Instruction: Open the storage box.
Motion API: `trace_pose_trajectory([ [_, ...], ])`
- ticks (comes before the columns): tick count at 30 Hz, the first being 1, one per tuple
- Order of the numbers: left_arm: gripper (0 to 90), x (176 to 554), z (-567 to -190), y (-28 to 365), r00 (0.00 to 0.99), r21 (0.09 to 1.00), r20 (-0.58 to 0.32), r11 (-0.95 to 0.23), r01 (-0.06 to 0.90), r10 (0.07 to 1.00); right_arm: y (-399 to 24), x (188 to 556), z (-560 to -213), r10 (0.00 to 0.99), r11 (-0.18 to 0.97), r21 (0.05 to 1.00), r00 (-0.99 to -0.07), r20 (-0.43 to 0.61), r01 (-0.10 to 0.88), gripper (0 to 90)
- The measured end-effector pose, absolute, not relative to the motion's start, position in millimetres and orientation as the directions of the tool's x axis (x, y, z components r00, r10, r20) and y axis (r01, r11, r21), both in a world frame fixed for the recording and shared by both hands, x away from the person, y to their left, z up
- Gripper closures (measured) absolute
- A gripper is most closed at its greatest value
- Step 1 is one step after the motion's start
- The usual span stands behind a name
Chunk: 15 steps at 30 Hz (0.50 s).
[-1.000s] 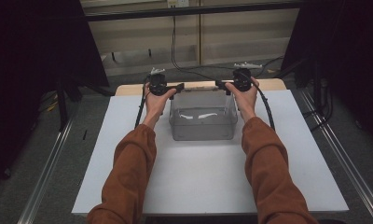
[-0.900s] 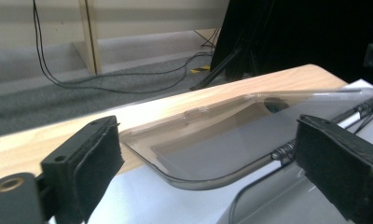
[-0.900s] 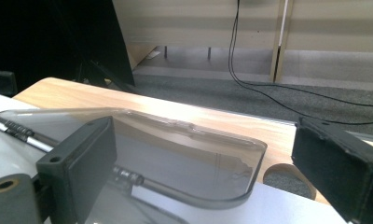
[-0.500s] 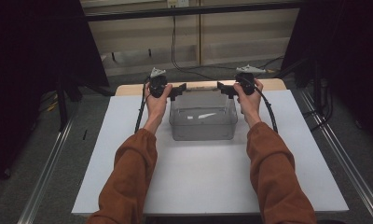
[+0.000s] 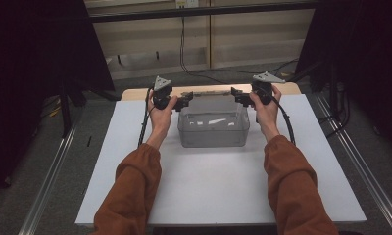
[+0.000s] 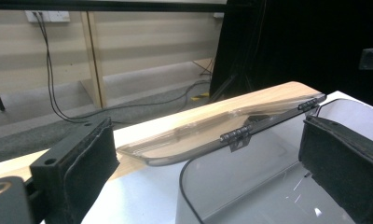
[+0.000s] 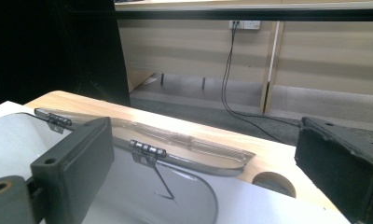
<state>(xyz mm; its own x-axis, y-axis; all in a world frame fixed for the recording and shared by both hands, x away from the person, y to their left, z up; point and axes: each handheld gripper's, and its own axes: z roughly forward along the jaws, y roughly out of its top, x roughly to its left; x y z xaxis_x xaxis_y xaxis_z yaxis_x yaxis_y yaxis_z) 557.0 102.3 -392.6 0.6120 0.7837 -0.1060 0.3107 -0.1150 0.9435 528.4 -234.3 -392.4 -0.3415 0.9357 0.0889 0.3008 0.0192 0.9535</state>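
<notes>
Item one, the surface (image 5: 218, 196): we record a white board over a wooden top, whose bare far edge shows beyond.

Item two, the clear plastic box (image 5: 213, 128): it stands near the far middle of the surface, long axis running left to right, with its hinged lid (image 6: 231, 128) thrown back flat onto the wooden edge behind it.

Item three, the left gripper (image 5: 183, 101): we find it at the box's far left corner, jaws spread wide with nothing between the pads, having just been opening.

Item four, the right gripper (image 5: 238, 96): it mirrors the left at the far right corner, jaws likewise wide apart and empty.

Relation noted: the box lies between the two grippers and slightly nearer the person. Both stand equally close, and neither touches it. We judge any further move starts from either end.
</notes>
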Motion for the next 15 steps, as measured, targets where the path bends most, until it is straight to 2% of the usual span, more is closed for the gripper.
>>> trace_pose_trajectory([
  [5, 4.1, 549, -389, 108, 0.616, 0.951, -0.098, -0.108, 0.289, 0.782, -238, 516, -387, 0.936, 0.034, 0.960, -0.346, 0.067, 0.278, 2.8],
  [7, 4.1, 546, -386, 109, 0.613, 0.954, -0.070, -0.127, 0.271, 0.787, -239, 512, -387, 0.937, 0.036, 0.962, -0.344, 0.062, 0.271, 1.7],
  [10, 3.5, 542, -384, 113, 0.619, 0.961, -0.105, -0.082, 0.266, 0.778, -240, 507, -388, 0.939, 0.034, 0.962, -0.338, 0.062, 0.273, 1.3],
  [15, 3.4, 535, -381, 120, 0.606, 0.960, -0.081, -0.101, 0.260, 0.791, -241, 500, -389, 0.941, 0.039, 0.964, -0.335, 0.054, 0.265, 0.9],
])
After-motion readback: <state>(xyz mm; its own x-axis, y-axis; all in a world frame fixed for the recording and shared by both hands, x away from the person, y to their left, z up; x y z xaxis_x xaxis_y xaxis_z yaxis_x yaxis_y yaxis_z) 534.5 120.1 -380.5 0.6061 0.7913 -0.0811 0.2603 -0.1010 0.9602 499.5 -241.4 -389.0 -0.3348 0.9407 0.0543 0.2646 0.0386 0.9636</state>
